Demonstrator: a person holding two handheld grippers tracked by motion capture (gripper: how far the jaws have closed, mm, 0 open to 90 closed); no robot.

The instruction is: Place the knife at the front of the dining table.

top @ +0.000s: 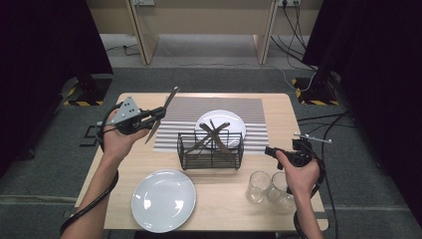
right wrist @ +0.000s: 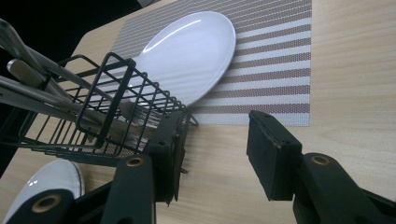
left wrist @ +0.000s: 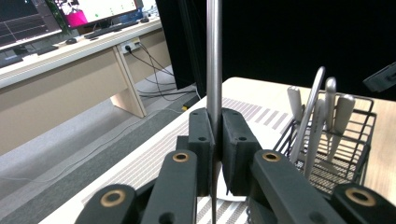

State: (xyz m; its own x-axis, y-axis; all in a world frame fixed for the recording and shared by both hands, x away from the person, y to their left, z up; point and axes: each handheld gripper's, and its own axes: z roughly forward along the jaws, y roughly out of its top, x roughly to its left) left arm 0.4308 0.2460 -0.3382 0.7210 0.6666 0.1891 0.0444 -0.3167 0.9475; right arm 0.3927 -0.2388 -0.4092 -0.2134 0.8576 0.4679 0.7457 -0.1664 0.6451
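Slim steel table knife: stiff, light, slippery; left claw pinches it mid-length, right claw spread.

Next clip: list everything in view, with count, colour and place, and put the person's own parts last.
Silver metal table knife: one, held in the air over the table's left side.
Black wire cutlery basket: one, table centre, holding several silver utensils.
White round plates: two, one on the placemat behind the basket, one at the near edge.
Striped grey-and-white placemat: one, far centre.
Clear drinking glasses: two, near right, by the right hand.
Light wooden table: one.
Left gripper: black, shut on the knife.
Right gripper: black, open, low over the table right of the basket.
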